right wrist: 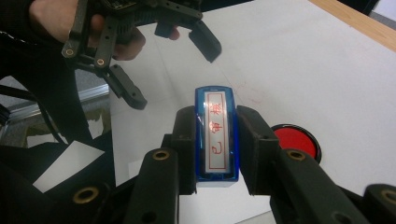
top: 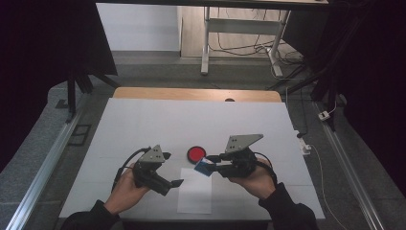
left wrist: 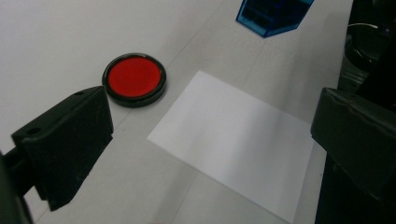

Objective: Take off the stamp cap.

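Right gripper view: right hand-held gripper [right wrist: 217,140] level, clamped on blue stamp [right wrist: 215,133]; left hand-held gripper [right wrist: 170,70] wide open, empty.

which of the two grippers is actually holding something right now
The right gripper: its jaws clamp a blue stamp. The left gripper stands open with nothing between its jaws.

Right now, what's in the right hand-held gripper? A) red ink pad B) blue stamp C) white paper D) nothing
B: the right hand-held gripper has its jaws shut on the blue stamp; the ink pad and the paper lie on the table.
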Tool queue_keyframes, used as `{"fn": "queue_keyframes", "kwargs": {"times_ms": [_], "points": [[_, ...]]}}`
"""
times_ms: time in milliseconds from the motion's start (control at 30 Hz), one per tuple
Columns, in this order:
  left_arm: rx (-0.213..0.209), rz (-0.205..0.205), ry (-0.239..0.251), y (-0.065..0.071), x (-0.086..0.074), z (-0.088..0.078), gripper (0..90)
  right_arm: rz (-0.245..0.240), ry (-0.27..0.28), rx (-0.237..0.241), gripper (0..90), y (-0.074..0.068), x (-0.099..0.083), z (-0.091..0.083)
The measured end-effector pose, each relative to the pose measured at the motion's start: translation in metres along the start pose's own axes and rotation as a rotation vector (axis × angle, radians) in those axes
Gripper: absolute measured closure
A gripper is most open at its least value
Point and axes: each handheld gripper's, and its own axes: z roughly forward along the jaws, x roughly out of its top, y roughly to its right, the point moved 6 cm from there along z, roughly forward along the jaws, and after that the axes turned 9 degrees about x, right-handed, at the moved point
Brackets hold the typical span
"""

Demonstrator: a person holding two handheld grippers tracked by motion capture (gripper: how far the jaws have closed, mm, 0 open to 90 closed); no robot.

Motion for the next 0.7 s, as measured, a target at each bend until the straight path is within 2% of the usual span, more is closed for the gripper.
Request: {"fn": "queue_keyframes", "kwargs": {"times_ms": [200, 700], "points": [[-0.026, 0.019, 0.004, 0.006, 0.011, 0.011, 0.0, -0.01, -0.004, 0.006, 70.3, -0.001, 0.002, 0.001], [-0.07, 0.065, 0.009, 0.013, 0.025, 0.031, 0.0, -0.034, -0.009, 0.041, 70.3, -0.003, 0.006, 0.005]]}}
